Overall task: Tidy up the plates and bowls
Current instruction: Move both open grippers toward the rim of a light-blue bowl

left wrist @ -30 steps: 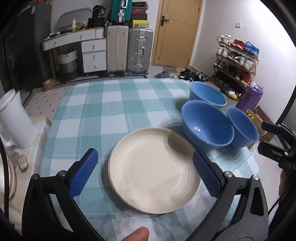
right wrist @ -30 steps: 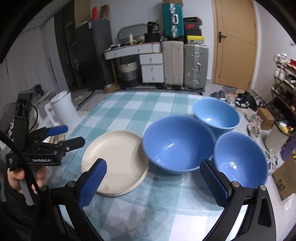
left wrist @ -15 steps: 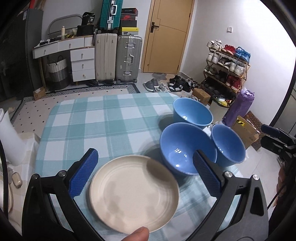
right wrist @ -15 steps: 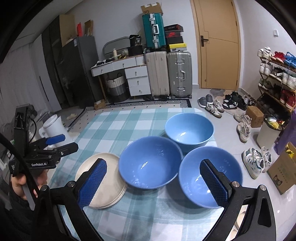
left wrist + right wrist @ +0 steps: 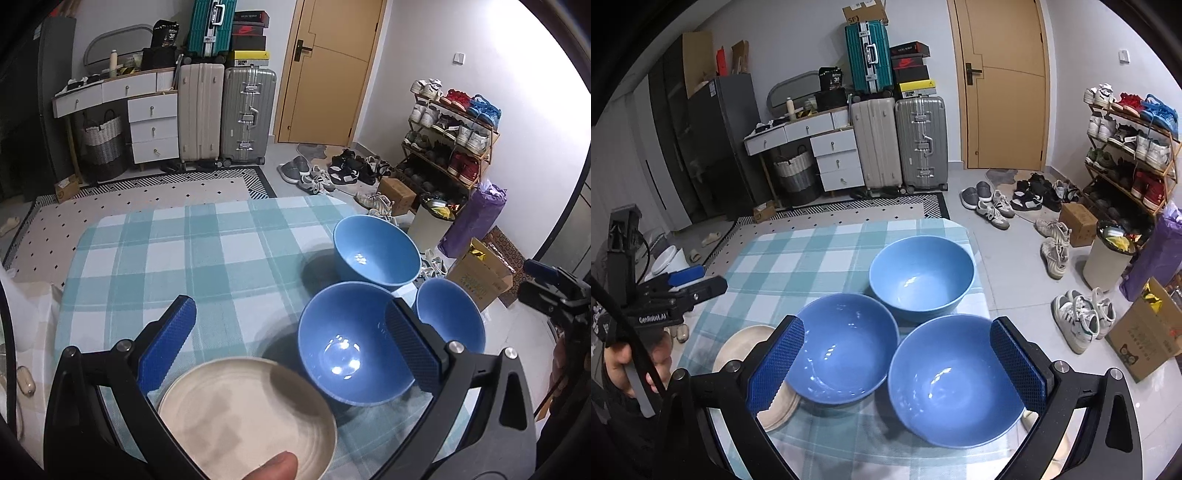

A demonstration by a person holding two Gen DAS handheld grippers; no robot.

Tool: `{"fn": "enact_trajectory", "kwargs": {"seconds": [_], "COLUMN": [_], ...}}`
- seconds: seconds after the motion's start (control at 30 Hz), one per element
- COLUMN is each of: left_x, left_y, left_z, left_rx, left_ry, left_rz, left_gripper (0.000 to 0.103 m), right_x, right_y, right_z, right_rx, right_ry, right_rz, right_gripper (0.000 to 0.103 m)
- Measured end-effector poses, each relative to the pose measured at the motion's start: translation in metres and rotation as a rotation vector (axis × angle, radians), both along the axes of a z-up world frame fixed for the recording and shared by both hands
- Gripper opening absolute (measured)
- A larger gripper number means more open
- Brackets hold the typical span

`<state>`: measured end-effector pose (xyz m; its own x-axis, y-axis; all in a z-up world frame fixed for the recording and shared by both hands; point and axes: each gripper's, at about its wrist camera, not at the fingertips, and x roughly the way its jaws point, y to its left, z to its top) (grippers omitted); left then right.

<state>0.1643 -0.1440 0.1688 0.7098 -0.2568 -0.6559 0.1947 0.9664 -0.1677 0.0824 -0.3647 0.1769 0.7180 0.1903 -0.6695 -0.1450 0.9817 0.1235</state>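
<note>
Nearest the person, the left gripper [image 5: 291, 347] is hanging over the desk [image 5: 221, 258] with its fingers spread wide and nothing between them. The cream plate [image 5: 243, 413] is lying flat at the near left edge. The right gripper [image 5: 895, 365] is hovering equally wide and empty, framing the near right bowl [image 5: 955, 376], probably lining up for a rim grasp. Just left of that, the middle bowl [image 5: 846, 354] is sitting beside the plate, overlapping its rim in this view. Beyond both, the far bowl [image 5: 921, 277] is standing upright near the desk's right edge. All three blue bowls are clustered close together, so nesting them looks like the likely step.
</note>
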Motion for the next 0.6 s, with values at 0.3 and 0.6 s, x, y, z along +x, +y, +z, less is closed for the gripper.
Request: {"fn": "enact_trajectory", "kwargs": {"seconds": [0.3, 0.6], "left_x": [0.043, 0.085], "left_y": [-0.029, -0.051], "left_z": [0.003, -0.007], "left_rx": [0.034, 0.056], "left_ry": [0.006, 0.030], "left_rz": [-0.024, -0.035], "left_gripper": [0.102, 0.102], "right_x": [0.030, 0.061], "right_y": [-0.010, -0.026], "right_z": [-0.008, -0.022], "right_rx": [0.004, 0.007], "right_ry": [0.020, 0.061], "right_rz": [-0.021, -0.041], "right_gripper": [0.102, 0.102]}}
